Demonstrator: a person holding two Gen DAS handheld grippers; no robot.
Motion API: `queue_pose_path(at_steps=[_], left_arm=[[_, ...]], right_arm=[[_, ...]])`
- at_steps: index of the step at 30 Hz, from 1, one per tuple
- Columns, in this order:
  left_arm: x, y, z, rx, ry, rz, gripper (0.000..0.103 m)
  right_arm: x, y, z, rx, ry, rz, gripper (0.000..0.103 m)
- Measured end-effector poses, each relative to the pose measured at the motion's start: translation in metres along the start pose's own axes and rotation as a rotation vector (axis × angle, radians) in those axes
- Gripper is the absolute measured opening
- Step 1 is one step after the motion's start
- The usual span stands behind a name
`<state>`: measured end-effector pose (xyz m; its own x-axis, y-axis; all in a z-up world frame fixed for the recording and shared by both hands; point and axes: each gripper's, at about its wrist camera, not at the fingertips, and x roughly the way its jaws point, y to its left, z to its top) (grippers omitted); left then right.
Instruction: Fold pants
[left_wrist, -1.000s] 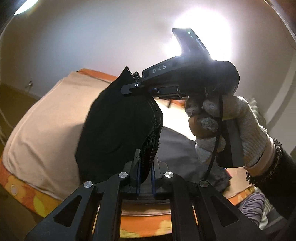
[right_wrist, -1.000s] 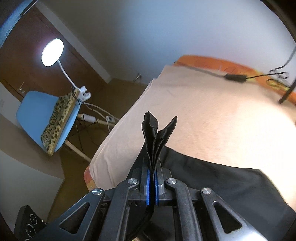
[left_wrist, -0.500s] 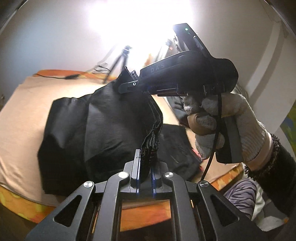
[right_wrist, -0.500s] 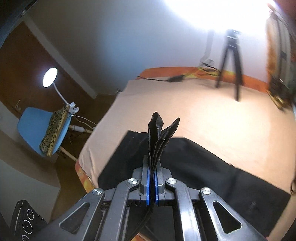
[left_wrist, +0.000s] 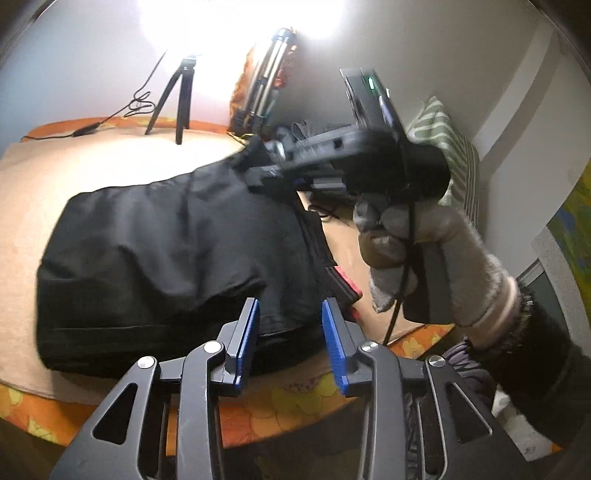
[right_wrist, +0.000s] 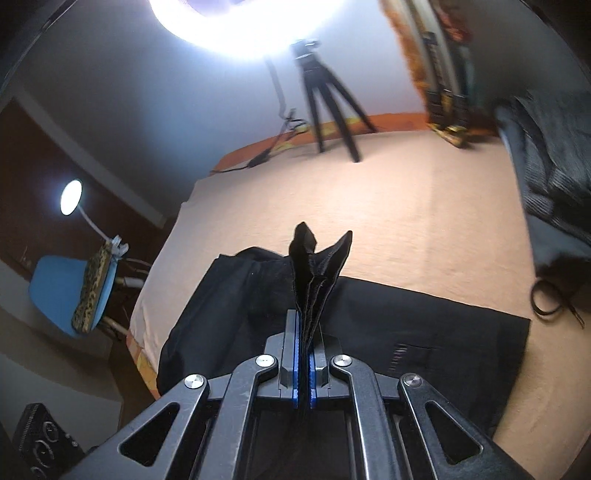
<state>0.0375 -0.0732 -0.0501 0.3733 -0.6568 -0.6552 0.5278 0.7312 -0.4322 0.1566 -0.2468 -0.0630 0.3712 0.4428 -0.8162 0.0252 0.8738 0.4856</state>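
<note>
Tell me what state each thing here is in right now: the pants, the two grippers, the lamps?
Pants: black, folded over, lying on the bed.
Left gripper: jaws opening, pads clear of the cloth.
Right gripper: shut on a bunched edge of the pants.
Desk lamp: lit.
Ring light: lit, glaring.
Tripod: standing upright on the bed.

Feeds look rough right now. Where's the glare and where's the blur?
Left wrist view: a lamp blows out the top centre, and the right gripper is motion-smeared over the black pants. Right wrist view: the same glare up top, tripod soft, right edge streaked; fisheye bends both.
</note>
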Motion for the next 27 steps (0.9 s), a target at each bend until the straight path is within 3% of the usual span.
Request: queue_pose_path(at_steps=[4, 7, 9, 12, 16, 23, 25, 27], left_arm=[[-0.024, 0.035, 0.006, -0.051, -0.081, 0.098, 0.037], [-0.036, 0.068, 0.008, -0.073, -0.129, 0.259, 0.037], [-0.042, 0.101, 0.008, -0.163, -0.124, 0.263, 0.037], [-0.045, 0.134, 0.004, -0.21, -0.114, 0.338, 0.037], [-0.045, 0.16, -0.009, -0.282, -0.09, 0.309, 0.037], [-0.029, 0.157, -0.026, -0.315, -0.02, 0.248, 0.037], [-0.026, 0.154, -0.028, -0.308, -0.005, 0.242, 0.037], [-0.02, 0.155, -0.028, -0.305, 0.005, 0.241, 0.037]], right_arm=[[0.001, -0.022, -0.004, 0.037, -0.012, -0.005, 0.001], [0.002, -0.039, -0.007, 0.071, -0.011, 0.002, 0.001], [0.005, -0.049, -0.012, 0.072, -0.006, -0.016, 0.001], [0.009, -0.062, -0.018, 0.082, 0.008, -0.034, 0.001], [0.017, -0.083, -0.019, 0.123, 0.029, -0.032, 0.001], [0.028, -0.082, -0.016, 0.079, 0.043, -0.074, 0.003], [0.026, -0.08, -0.016, 0.054, 0.049, -0.121, 0.014], [0.02, -0.079, -0.016, 0.036, 0.045, -0.172, 0.032]])
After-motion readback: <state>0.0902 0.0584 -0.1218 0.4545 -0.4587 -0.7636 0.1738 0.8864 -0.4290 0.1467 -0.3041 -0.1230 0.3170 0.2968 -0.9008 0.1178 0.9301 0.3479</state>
